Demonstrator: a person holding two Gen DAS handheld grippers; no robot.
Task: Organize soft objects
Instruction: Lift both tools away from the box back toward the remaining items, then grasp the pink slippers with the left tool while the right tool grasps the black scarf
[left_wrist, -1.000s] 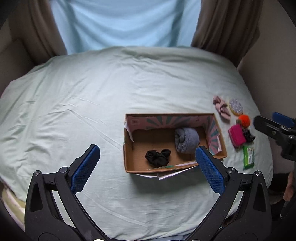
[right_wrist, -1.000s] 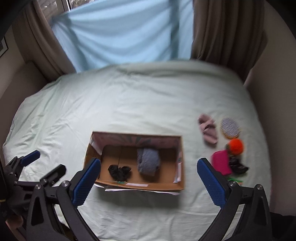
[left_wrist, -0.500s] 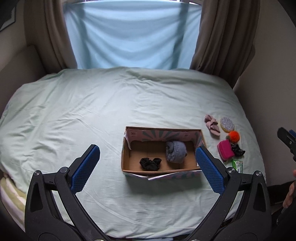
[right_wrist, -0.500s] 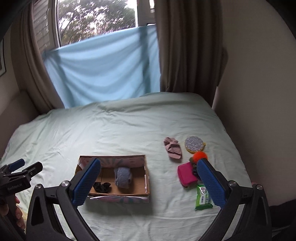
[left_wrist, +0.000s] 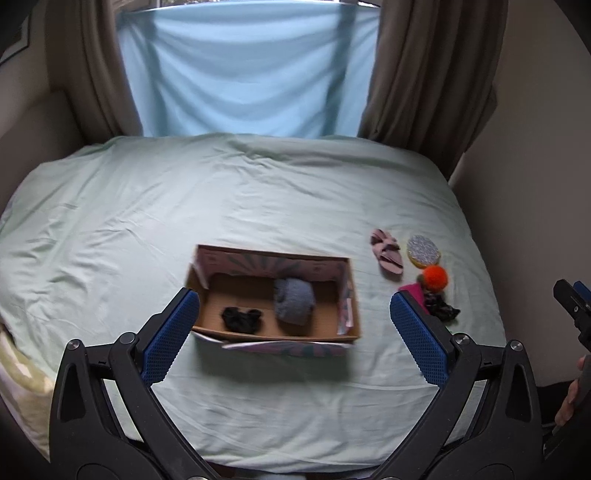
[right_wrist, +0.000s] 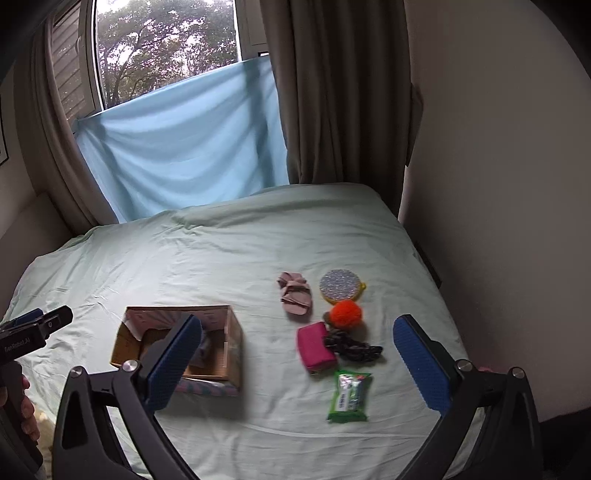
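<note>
A cardboard box (left_wrist: 349, 314) (right_wrist: 231, 354) sits on the pale green bed; inside lie a grey rolled cloth (left_wrist: 294, 301) and a black scrunchie (left_wrist: 242, 318). To its right lie a pink bow (right_wrist: 294, 292), a round glittery sponge (right_wrist: 340, 285), an orange pompom (right_wrist: 345, 314), a magenta pouch (right_wrist: 316, 350), a dark scrunchie (right_wrist: 352, 349) and a green wipes pack (right_wrist: 348, 396). My left gripper (left_wrist: 293, 339) is open and empty, held back above the bed's near side. My right gripper (right_wrist: 295, 365) is open and empty, also held back.
The bed (left_wrist: 184, 206) fills the view, with a wall (right_wrist: 498, 184) close on its right. Brown curtains (right_wrist: 340, 92) and a blue sheet (right_wrist: 184, 147) hang over the window behind. A yellowish pillow (left_wrist: 18, 387) shows at the bed's left edge.
Both grippers have pulled up and back from the bed, so the box and the items look smaller. The right gripper has swung right toward the loose items.
</note>
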